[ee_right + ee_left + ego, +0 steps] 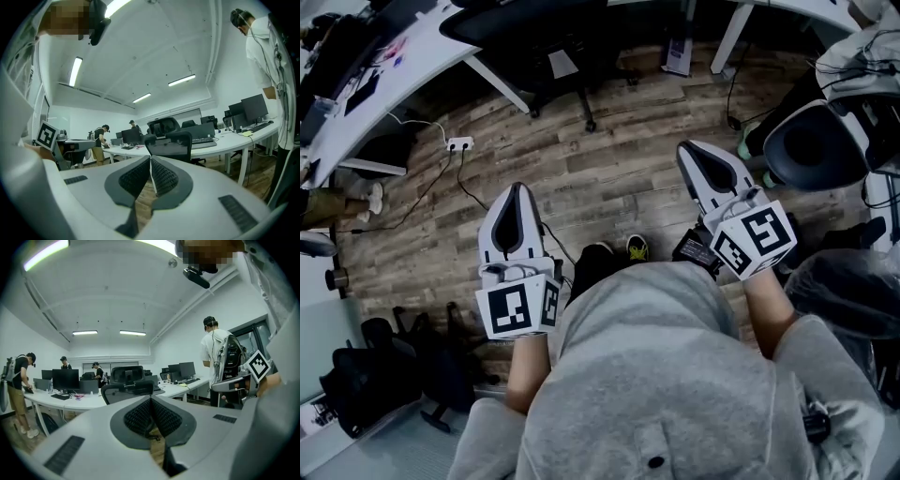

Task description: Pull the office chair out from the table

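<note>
A black office chair [555, 52] stands tucked under the curved white table [389, 80] at the top of the head view, some way ahead of both grippers. My left gripper [517, 191] and right gripper [688, 150] are held out over the wooden floor, both shut with nothing between their pads. In the left gripper view the chair [127, 389] with its headrest shows just beyond the shut tips [151, 400], against the table [86, 402]. In the right gripper view the chair back [171, 146] stands past the shut tips [150, 160].
A second dark chair [812, 146] sits at the right. A power strip [459, 143] and cables lie on the floor at the left, and black bags [375, 375] at the lower left. A person [213, 355] stands at the right; others work at monitors [65, 379].
</note>
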The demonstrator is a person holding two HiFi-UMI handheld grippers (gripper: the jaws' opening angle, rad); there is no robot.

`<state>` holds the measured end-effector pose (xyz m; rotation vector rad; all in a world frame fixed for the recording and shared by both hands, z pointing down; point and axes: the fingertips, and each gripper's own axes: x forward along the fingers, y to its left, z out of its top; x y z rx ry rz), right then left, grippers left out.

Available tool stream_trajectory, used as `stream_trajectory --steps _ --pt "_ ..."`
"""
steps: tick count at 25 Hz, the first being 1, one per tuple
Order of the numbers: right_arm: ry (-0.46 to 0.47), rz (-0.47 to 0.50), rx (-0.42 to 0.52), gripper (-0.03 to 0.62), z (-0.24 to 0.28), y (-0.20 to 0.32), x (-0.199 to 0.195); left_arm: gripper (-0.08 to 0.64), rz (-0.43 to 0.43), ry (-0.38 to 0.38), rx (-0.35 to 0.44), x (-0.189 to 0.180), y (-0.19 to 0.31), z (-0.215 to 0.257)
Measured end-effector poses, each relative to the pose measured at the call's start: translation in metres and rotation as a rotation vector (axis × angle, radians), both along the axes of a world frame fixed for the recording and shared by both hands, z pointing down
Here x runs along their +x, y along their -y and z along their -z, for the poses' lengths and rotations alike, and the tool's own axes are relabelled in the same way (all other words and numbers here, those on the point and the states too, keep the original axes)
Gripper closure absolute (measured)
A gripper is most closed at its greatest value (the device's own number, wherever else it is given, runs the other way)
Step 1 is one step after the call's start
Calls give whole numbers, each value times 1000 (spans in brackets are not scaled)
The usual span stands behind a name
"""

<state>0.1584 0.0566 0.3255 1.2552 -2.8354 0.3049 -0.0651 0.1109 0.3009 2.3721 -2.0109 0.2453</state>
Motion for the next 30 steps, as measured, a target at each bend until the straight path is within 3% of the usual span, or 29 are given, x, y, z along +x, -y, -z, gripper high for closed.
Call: stream_trajectory --steps 18,30 --pt "-35 34 25 558 4 -3 -27 548 18 -25 50 -17 -1 15" --pt "-47 14 6 558 2 24 -36 548 -13 -42 38 -24 30 12"
